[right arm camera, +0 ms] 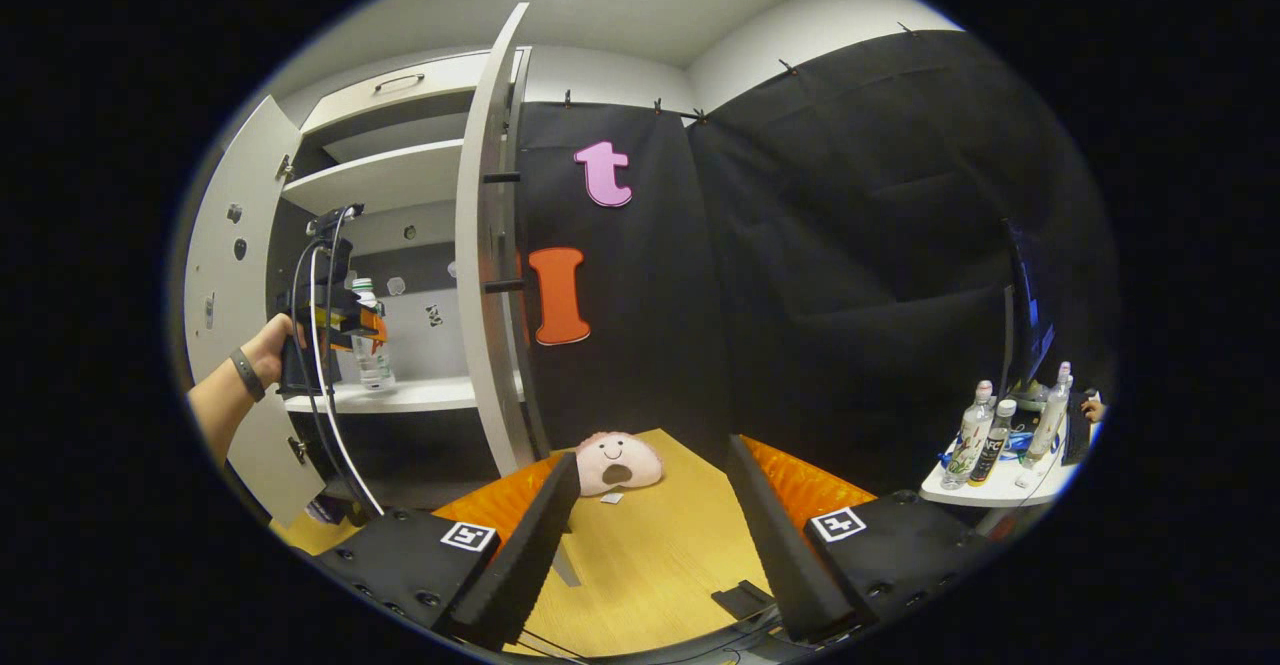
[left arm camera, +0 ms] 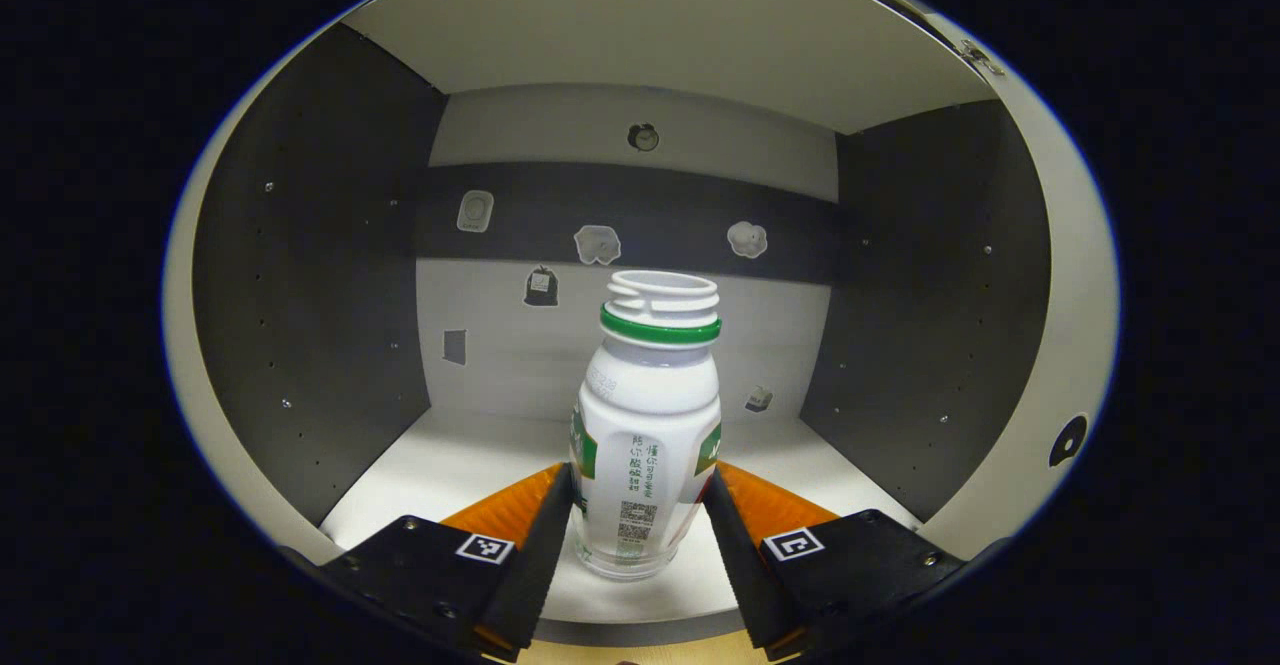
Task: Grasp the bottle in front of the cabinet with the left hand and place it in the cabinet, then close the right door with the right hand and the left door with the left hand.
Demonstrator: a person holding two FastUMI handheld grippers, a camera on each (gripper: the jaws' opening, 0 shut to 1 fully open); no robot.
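A white bottle [left arm camera: 648,415] with a green neck ring and no cap stands upright between the fingers of my left gripper [left arm camera: 638,480], which is shut on its lower body. The bottle's base is at the front of the cabinet's white shelf [left arm camera: 450,465], inside the compartment. In the right gripper view, the left gripper [right arm camera: 340,330] holds the bottle [right arm camera: 372,350] inside the cabinet [right arm camera: 400,395], between the open left door [right arm camera: 225,265] and the open right door [right arm camera: 490,245]. My right gripper [right arm camera: 652,450] stands open and holds nothing, well to the right of the cabinet.
Small stickers dot the cabinet's back wall [left arm camera: 600,335]. A person's hand [right arm camera: 265,345] with a wristband holds the left gripper, and a cable hangs from it. A pink plush toy [right arm camera: 620,462] lies on the wooden surface [right arm camera: 650,565]. A small white table [right arm camera: 1000,490] with several bottles stands far right.
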